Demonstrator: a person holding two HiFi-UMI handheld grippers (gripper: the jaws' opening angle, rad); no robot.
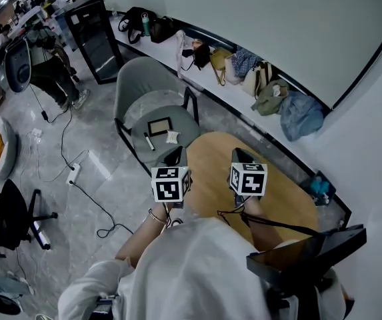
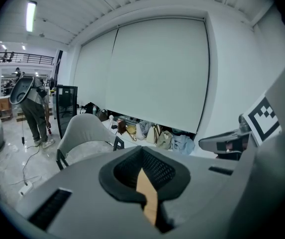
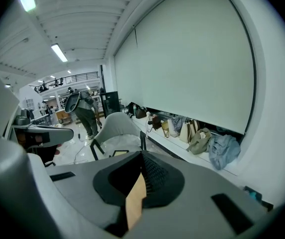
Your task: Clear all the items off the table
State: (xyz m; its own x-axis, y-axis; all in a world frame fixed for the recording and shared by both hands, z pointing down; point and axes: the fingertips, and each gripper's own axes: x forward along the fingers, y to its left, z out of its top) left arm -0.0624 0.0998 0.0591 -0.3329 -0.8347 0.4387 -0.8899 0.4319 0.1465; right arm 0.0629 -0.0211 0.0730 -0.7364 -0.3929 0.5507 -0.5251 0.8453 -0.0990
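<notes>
Left gripper (image 1: 175, 156) clenched, empty; right gripper (image 1: 239, 155) the same, both mid-frame over the round wooden surface (image 1: 207, 169). I see nothing on it. Marker (image 1: 149, 142), small framed board (image 1: 159, 126) and crumpled paper (image 1: 172, 137) lie on the grey chair (image 1: 144, 109), upper centre. Task looks done.

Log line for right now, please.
left gripper: shut, empty | right gripper: shut, empty | table: nothing seen on it | chair: dark frame, marker, white wad on seat
</notes>
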